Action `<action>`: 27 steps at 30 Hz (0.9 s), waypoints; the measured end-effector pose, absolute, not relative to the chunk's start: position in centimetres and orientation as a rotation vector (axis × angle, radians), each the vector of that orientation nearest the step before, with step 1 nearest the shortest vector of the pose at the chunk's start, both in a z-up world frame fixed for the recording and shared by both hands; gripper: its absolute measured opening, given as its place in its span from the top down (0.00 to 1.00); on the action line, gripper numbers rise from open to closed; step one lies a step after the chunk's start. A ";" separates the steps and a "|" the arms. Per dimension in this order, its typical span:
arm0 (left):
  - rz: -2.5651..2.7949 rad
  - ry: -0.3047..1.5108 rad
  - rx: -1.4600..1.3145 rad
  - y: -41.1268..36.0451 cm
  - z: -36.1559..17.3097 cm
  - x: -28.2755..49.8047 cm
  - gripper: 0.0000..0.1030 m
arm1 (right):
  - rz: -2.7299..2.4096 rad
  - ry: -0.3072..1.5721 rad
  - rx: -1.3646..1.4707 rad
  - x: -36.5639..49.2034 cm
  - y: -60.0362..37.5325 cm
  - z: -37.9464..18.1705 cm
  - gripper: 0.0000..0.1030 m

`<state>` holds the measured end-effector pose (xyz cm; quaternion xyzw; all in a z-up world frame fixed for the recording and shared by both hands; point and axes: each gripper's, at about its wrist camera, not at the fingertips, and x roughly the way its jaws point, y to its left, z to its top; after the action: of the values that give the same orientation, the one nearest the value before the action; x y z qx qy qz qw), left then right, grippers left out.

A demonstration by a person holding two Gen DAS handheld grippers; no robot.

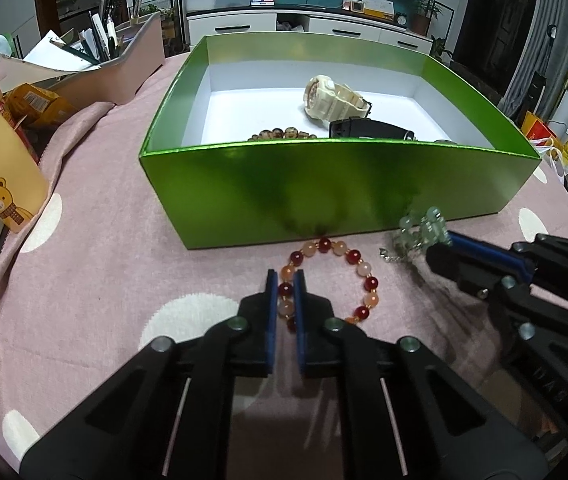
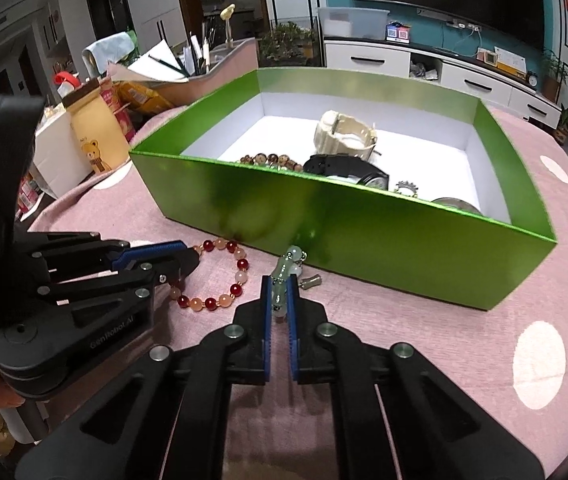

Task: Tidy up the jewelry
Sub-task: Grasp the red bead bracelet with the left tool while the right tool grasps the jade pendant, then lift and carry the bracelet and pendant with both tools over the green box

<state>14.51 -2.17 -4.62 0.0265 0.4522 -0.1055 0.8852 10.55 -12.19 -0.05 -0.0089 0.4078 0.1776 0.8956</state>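
Red and peach beads form a bracelet lying on the pink dotted cloth of the bench, and the left gripper has its blue-padded fingers closed on the near-left side of that loop, a few beads pinched between them while the rest of the ring curves off to their right. Just ahead of those fingertips stands the shiny green box, its near wall touching or almost touching the far beads. To the right, the right gripper has its fingers clamped on a pale green beaded bracelet, which runs up between the pads and pokes out beyond their tips toward the box wall; a small metal clasp lies just right of them. Inside the box, beyond both pairs of fingers, rest a cream watch, a black watch, and a brown bead bracelet.
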 end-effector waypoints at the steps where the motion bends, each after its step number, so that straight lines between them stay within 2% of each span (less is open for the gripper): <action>1: -0.218 0.940 0.054 -2.2 -4.5 14.4 0.93 | 0.367 0.838 -0.017 10.4 -12.3 0.2 0.94; 27: -0.176 0.806 0.062 -1.7 2.8 13.9 0.93 | 0.314 0.694 -0.012 8.6 -15.6 6.0 0.94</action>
<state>13.92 -1.69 2.83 0.0302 0.3914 -0.0853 0.9158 8.57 -15.57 6.02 -0.0060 0.3388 0.1530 0.9283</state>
